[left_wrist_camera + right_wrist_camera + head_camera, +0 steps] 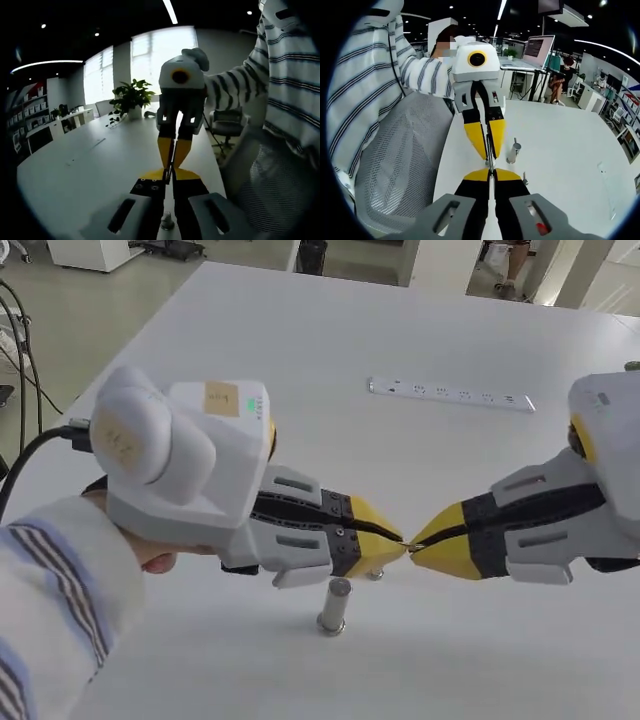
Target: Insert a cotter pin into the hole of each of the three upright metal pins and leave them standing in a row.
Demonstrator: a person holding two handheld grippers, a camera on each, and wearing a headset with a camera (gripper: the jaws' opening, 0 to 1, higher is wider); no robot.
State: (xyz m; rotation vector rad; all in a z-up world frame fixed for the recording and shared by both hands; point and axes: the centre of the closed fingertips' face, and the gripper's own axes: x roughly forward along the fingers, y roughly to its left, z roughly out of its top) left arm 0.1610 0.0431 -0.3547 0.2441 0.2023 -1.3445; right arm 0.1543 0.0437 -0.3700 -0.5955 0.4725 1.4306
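above white bench (300, 360), my left claw (399, 546) and right claw (417, 544) meet tip to tip, both clamped on thin wire cotter pin (490, 158). keep one grip firm, ease other, line up with short upright steel pin (335, 605) hole.

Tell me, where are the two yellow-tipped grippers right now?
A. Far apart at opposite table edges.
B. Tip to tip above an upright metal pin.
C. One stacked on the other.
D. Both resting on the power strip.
B: in the head view the left gripper and right gripper meet nose to nose, with the metal pin standing just below them.
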